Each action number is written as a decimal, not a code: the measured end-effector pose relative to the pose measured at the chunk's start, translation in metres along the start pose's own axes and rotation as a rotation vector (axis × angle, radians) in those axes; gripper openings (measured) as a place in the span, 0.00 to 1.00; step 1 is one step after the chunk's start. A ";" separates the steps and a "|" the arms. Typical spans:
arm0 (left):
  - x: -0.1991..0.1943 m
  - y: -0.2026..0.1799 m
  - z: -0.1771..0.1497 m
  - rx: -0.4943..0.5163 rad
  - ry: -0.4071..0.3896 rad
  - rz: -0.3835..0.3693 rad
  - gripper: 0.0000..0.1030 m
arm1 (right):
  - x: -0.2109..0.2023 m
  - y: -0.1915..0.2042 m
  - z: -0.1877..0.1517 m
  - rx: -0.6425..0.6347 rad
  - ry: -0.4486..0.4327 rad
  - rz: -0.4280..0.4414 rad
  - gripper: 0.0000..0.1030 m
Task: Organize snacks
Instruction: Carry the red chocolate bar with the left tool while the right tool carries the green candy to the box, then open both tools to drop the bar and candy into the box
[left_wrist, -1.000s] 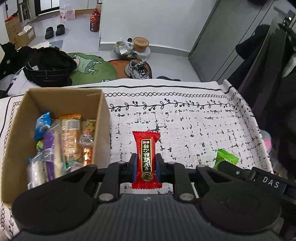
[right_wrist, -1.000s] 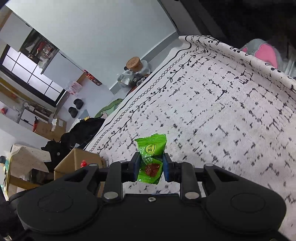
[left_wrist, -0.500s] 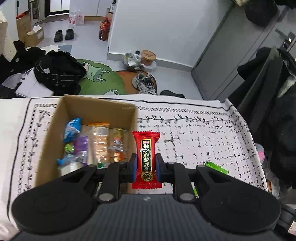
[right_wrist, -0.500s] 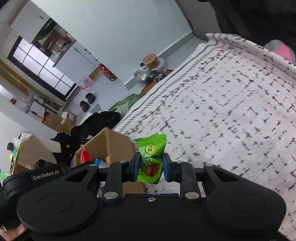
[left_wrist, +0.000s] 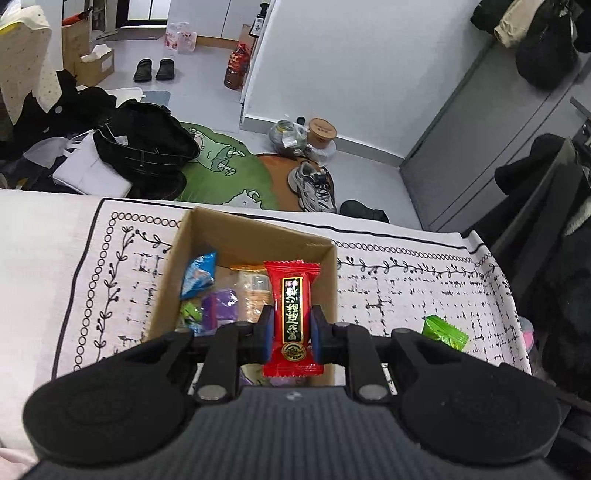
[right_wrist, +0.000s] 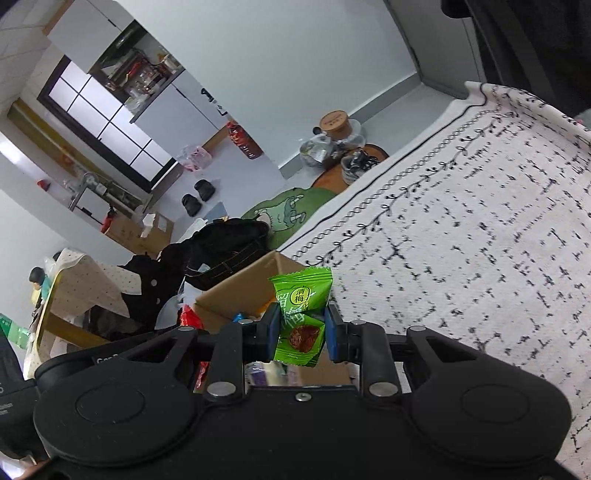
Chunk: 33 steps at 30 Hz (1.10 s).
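My left gripper is shut on a red snack packet held upright above the right side of a cardboard box. Several wrapped snacks lie in the box, among them a blue packet and a purple one. My right gripper is shut on a green plum candy packet, just right of the box's corner. The same green packet shows at the right in the left wrist view. The red packet's tip peeks in at the left of the right wrist view.
The box stands on a white patterned tablecloth that covers the table. Beyond the far edge lie a green rug, a black bag, a sneaker and a jar. A dark chair stands at the right.
Both grippers have moved left and a little up, each still holding its packet. The red packet went from over bare cloth to over the box. The green packet neared the box's corner.
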<state>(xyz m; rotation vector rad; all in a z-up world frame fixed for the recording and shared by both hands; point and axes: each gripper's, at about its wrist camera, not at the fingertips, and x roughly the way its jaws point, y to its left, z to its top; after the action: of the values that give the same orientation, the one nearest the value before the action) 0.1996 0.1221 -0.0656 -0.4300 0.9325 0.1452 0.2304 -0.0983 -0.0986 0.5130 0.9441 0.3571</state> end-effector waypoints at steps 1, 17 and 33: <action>0.000 0.002 0.002 -0.001 -0.003 0.000 0.18 | 0.001 0.003 0.000 -0.003 0.001 0.001 0.24; -0.005 0.042 0.012 -0.040 0.001 0.030 0.30 | 0.023 0.049 -0.003 -0.051 0.023 0.032 0.24; -0.022 0.034 0.006 0.016 -0.009 0.063 0.68 | -0.009 0.037 -0.005 -0.048 -0.034 0.015 0.50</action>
<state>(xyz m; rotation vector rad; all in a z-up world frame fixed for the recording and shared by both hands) 0.1806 0.1574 -0.0544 -0.3847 0.9385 0.1965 0.2187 -0.0711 -0.0741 0.4810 0.8971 0.3829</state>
